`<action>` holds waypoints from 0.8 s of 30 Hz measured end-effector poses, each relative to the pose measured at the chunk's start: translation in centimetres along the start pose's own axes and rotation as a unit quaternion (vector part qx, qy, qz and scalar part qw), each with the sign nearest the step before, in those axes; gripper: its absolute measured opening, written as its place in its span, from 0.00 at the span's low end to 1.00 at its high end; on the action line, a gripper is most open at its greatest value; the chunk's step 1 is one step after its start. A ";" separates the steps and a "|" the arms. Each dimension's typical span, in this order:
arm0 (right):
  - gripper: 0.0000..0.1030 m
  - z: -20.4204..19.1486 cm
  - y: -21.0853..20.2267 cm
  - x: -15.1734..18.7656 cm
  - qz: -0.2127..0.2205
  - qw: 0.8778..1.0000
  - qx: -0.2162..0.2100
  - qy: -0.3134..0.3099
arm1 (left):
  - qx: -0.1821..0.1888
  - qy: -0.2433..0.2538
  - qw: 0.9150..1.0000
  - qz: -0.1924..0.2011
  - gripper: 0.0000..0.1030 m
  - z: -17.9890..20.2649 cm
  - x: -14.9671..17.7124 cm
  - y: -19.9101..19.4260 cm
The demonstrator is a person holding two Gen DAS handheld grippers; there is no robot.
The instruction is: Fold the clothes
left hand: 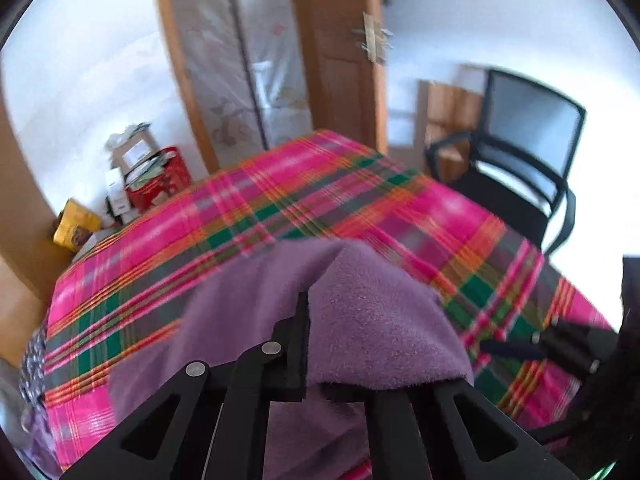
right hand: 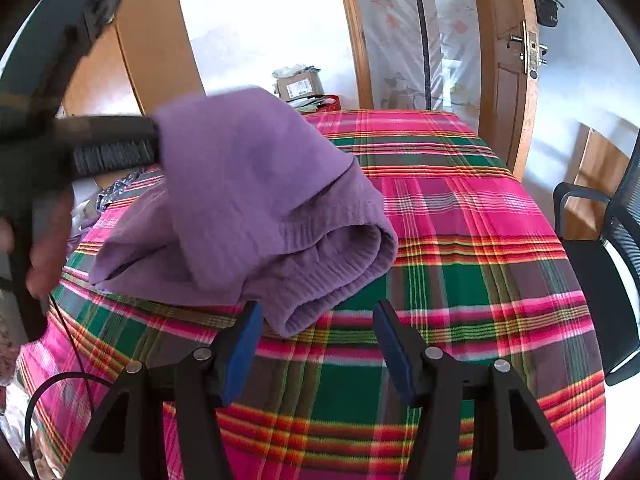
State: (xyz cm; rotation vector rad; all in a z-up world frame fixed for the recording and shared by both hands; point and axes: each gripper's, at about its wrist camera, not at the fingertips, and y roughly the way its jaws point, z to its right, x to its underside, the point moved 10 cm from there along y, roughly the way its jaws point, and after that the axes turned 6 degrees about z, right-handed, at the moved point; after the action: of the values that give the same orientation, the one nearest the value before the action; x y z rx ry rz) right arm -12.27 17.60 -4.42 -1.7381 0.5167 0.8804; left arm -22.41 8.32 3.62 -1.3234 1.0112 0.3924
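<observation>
A purple knit garment (right hand: 248,200) lies partly folded on the pink and green plaid cloth (right hand: 460,248) over the table. My left gripper (left hand: 310,300) is shut on a corner of it, and the fabric (left hand: 372,320) drapes over its right finger and hides it. In the right wrist view the left gripper (right hand: 154,142) comes in from the left and holds that corner lifted, with a hand (right hand: 44,240) behind it. My right gripper (right hand: 318,312) stands open with blue pads (right hand: 244,340). The garment's ribbed hem reaches between its tips without the pads pressing on it.
A black mesh chair (left hand: 532,152) stands at the table's right side. Behind the table are a wooden door (right hand: 516,80) and a pile of boxes and bags (left hand: 140,172). A black cable (right hand: 60,380) loops at the near left corner.
</observation>
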 end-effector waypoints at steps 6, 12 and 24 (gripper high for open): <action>0.57 -0.1 1.5 -1.2 -0.003 1.000 0.004 -0.005 | -0.028 -0.083 0.996 0.018 0.05 -6.4 -2.0 -1.1; 0.57 1.3 3.0 -2.0 -0.006 0.999 0.025 0.020 | -0.044 -0.119 0.992 0.013 0.05 -9.8 -1.2 -0.8; 0.11 2.7 7.1 -4.8 -0.036 0.999 -0.005 0.032 | -0.062 -0.151 0.986 0.042 0.05 -13.7 -1.8 -2.1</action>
State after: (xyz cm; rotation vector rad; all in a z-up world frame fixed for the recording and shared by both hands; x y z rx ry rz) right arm -21.20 17.32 -5.53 -1.7875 0.4900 0.7793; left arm -27.09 -4.24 7.44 -1.2880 0.8000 0.7077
